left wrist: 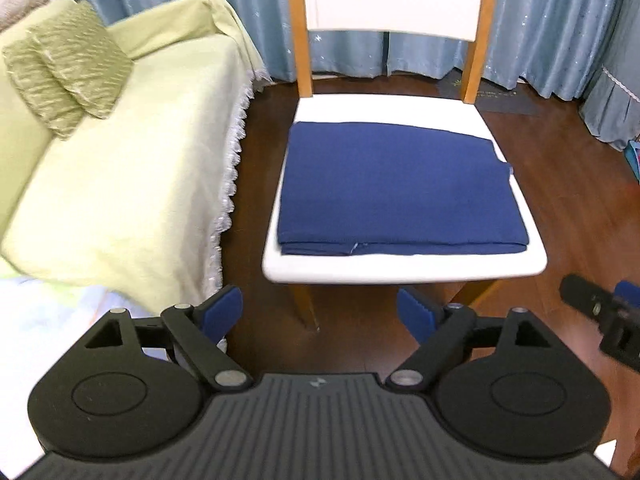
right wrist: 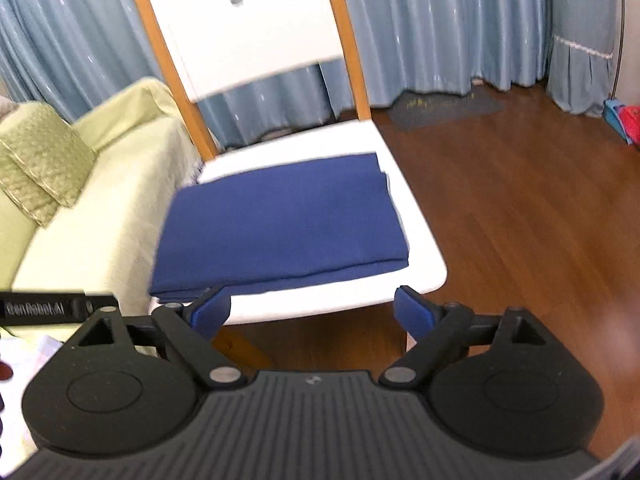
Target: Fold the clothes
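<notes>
A navy blue cloth (left wrist: 400, 188) lies folded into a flat, layered rectangle on the smooth white seat of a chair (left wrist: 400, 270), filling most of the seat at the centre of the left wrist view. Its weave looks fine and matte, the top face is nearly free of wrinkles, and the stacked folded edges show along the near side, with a small pale thread end there. At the right edge one corner of a lower layer sticks out a little. The chair has glossy, honey-coloured wooden posts and a white back panel.

In the left part of both views stands a sofa (left wrist: 120, 184) under a soft, pale yellow-green cover trimmed with white lace, with two ribbed green cushions (left wrist: 68, 64) at the upper left. Pleated, shimmering blue curtains (left wrist: 560, 20) hang across the top, and the floor (left wrist: 580, 208) is dark, polished wood.

The left tool (left wrist: 320, 314) has its jaws spread wide with nothing between the ridged blue pads, short of the chair's front edge. The right tool (right wrist: 312, 310) is likewise wide open and empty, its pads near the seat's front rim but not on the cloth.
</notes>
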The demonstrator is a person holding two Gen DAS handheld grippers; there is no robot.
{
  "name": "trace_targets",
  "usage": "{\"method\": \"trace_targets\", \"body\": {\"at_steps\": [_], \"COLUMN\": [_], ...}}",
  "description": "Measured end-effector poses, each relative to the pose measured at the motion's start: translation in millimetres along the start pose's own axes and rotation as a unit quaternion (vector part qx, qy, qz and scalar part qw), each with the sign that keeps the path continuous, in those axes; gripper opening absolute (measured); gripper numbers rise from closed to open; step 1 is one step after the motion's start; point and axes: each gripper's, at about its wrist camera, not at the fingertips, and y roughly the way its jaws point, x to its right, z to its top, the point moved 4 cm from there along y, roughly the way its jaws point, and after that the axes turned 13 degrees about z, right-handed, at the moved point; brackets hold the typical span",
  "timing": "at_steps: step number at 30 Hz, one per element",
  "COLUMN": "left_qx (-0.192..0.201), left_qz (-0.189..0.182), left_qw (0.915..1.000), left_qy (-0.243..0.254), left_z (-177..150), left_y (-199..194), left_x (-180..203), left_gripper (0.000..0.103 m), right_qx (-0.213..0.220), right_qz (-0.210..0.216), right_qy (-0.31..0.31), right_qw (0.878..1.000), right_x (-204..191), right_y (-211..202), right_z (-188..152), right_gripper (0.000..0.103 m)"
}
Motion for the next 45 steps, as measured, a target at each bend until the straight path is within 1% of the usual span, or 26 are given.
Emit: {"method": "trace_targets", "body": {"at_steps": [1, 2, 3, 4, 6, 8, 9, 10, 12, 13, 14, 16, 17, 18, 19, 20, 23, 24, 26, 27, 30, 33, 36, 37, 38, 45], "left_qx": [0.0, 0.003, 0.006, 0.01, 0.021, 0.033, 0.039, 0.044, 0.053, 0.057, 0.059, 0.055, 0.053, 0.053, 0.055, 0.056, 0.059, 0.06, 0.07, 0.073, 0.072, 0.073, 0.064, 0.056, 0.054, 0.055], "left_qz": [0.004, 0.008, 0.011, 0.013, 0.009, 0.0, -0.001, 0.002, 0.003, 0.002, 0.0, -0.007, -0.012, -0.02, -0.021, -0.021, -0.019, -0.018, -0.01, -0.009, -0.014, -0.02, -0.024, -0.026, -0.028, -0.035], "left_qw": [1.0, 0.9999, 0.9997, 0.9996, 0.9993, 0.9987, 0.9982, 0.9978, 0.9971, 0.9969, 0.9968, 0.997, 0.9969, 0.9966, 0.9965, 0.9964, 0.9971, 0.9974, 0.9972, 0.9971, 0.9973, 0.9972, 0.9976, 0.998, 0.9981, 0.9978], "left_qy": [-0.004, -0.012, -0.019, -0.022, -0.03, -0.04, -0.046, -0.05, -0.054, -0.054, -0.054, -0.054, -0.056, -0.06, -0.06, -0.06, -0.044, -0.036, -0.024, -0.018, 0.0, -0.002, -0.007, -0.01, -0.011, -0.009], "left_z": [-1.0, -1.9, -2.6, -2.3, -2.3, -3.9, -5.4, -6.9, -8.7, -9.2, -9.7, -9.4, -8.9, -8.2, -7.6, -6.9, -6.3, -6.0, -7.3, -7.3, -9.7, -13.0, -14.9, -16.5, -16.9, -16.0], "left_y": [-14.4, -37.2, -59.0, -75.6, -109.0, -139.4, -154.0, -165.5, -186.9, -197.0, -206.8, -219.6, -224.6, -228.8, -229.4, -229.8, -225.5, -222.9, -217.3, -214.8, -209.6, -207.2, -204.2, -202.9, -203.0, -214.8], "left_x": [-3.5, -10.1, -16.3, -20.8, -29.7, -37.5, -41.4, -44.7, -49.4, -51.0, -52.6, -55.4, -56.7, -58.4, -58.7, -59.0, -56.0, -54.7, -51.5, -50.2, -46.2, -47.4, -49.5, -50.6, -51.0, -48.2], "left_gripper": [0.087, 0.087, 0.087, 0.087, 0.087, 0.087, 0.087, 0.087, 0.087, 0.088, 0.088, 0.088, 0.088, 0.088, 0.088, 0.088, 0.088, 0.088, 0.088, 0.088, 0.088, 0.088, 0.088, 0.088, 0.088, 0.088], "right_qx": [0.012, 0.014, 0.032, 0.041, 0.064, 0.083, 0.089, 0.09, 0.117, 0.123, 0.123, 0.116, 0.115, 0.114, 0.108, 0.1, 0.088, 0.088, 0.087, 0.086, 0.084, 0.076, 0.065, 0.063, 0.061, 0.053], "right_qz": [0.003, 0.003, 0.005, 0.005, 0.008, 0.008, 0.007, 0.007, 0.016, 0.018, 0.022, 0.039, 0.048, 0.057, 0.061, 0.054, 0.028, 0.022, 0.005, 0.0, -0.017, -0.026, -0.031, -0.033, -0.035, -0.034], "right_qy": [-0.007, -0.008, -0.022, -0.03, -0.048, -0.067, -0.076, -0.078, -0.089, -0.088, -0.085, -0.069, -0.058, -0.047, -0.027, -0.018, -0.031, -0.039, -0.047, -0.048, -0.047, -0.042, -0.028, -0.029, -0.03, -0.028], "right_qw": [1.0, 1.0, 0.999, 0.999, 0.997, 0.994, 0.993, 0.993, 0.989, 0.988, 0.988, 0.99, 0.991, 0.991, 0.992, 0.993, 0.995, 0.995, 0.995, 0.995, 0.995, 0.996, 0.997, 0.997, 0.997, 0.998], "right_x": [-6.1, -11.5, -21.3, -25.4, -34.1, -39.2, -43.0, -56.1, -66.4, -67.5, -75.2, -73.8, -80.2, -86.6, -86.3, -87.9, -90.8, -98.5, -97.6, -101.6, -106.1, -106.8, -107.5, -108.2, -106.8, -116.3], "right_y": [-11.8, -21.0, -40.9, -50.1, -69.1, -124.3, -132.6, -158.3, -191.3, -197.9, -223.4, -231.0, -247.0, -262.9, -268.6, -273.4, -273.9, -285.9, -278.1, -282.7, -281.6, -278.0, -276.6, -277.3, -271.3, -292.8], "right_z": [6.3, 10.4, 19.5, 24.7, 34.9, 41.1, 45.0, 40.0, 44.6, 46.9, 41.6, 46.6, 41.8, 37.0, 38.8, 39.0, 40.5, 34.0, 33.8, 30.4, 23.1, 20.4, 15.8, 14.8, 14.9, 8.5], "right_gripper": [0.092, 0.094, 0.099, 0.101, 0.102, 0.102, 0.102, 0.102, 0.102, 0.102, 0.102, 0.102, 0.102, 0.102, 0.102, 0.102, 0.102, 0.102, 0.102, 0.102, 0.102, 0.102, 0.102, 0.102, 0.102, 0.102]}}
